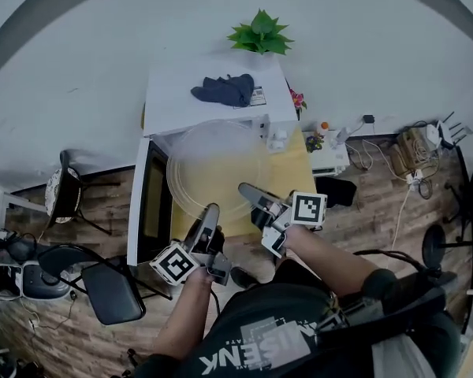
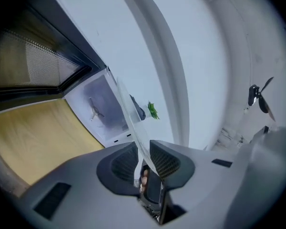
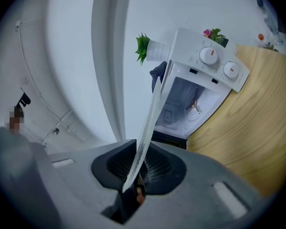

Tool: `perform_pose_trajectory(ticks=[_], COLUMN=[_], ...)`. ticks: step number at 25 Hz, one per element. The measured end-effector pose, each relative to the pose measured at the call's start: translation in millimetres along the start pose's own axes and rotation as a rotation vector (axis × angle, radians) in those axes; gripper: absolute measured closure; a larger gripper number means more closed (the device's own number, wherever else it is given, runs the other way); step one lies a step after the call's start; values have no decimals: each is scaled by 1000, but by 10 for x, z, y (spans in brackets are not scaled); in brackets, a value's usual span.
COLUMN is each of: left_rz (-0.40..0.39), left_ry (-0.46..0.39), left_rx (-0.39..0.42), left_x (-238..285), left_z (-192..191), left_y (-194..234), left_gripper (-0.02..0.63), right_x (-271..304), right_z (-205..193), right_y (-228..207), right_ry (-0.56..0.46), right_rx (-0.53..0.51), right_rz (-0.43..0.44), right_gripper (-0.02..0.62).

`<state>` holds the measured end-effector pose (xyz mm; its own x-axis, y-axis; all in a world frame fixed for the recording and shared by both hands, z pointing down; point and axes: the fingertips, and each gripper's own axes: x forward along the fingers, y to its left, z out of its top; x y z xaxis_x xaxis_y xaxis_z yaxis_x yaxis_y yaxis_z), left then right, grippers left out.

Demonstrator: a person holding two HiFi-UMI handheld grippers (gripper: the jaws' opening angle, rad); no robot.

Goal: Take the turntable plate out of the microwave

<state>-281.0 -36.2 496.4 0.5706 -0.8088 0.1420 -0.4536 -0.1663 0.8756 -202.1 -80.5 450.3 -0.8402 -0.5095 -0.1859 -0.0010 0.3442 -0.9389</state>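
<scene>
- The glass plate (image 1: pixel 213 168) is out of the microwave (image 1: pixel 173 93). It hangs in the air in front of the open cavity, above the wooden surface (image 1: pixel 288 172).
- My left tongs (image 1: pixel 210 213) pinch the plate's near rim on the left, with the pads pressed on its thin edge (image 2: pixel 133 123).
- My right tongs (image 1: pixel 249 189) pinch the near rim on the right the same way, with the edge (image 3: pixel 150 118) running up out of the pads.
- I judge the plate stiff, smooth and slippery, fairly heavy for such a thin rim, and quick to shatter if dropped.
- Both holds sit on the near side, so the far half overhangs and will likely want to dip. The rim is the only place to hold, with the tongs kept wide apart.
- The open door (image 1: pixel 151 203) stands just to the left, so I should keep the glass off it.
</scene>
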Motion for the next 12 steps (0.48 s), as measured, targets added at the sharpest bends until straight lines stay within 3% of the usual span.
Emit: perform_pose_trajectory(ticks=[4,7,9,12], left_rz=[39,-4,-58,-75], left_ry=[12,-33,-64,-90], left_rx=[36,-78,-168,-194], left_x=[-52,-33,38,76], left_z=[52,11,-19,-24], left_y=[-124,-348,-541,-675], left_gripper=[529,529,529,529], right_x=[-10,-31,-69,-156], right_z=[37,60,105,155], right_y=[195,293,274,163], right_ry=[13,40,67,113], right_rx=[-12,-3,-5,-26], right_rz=[51,82,43,-66], right_gripper=[537,535,535,534])
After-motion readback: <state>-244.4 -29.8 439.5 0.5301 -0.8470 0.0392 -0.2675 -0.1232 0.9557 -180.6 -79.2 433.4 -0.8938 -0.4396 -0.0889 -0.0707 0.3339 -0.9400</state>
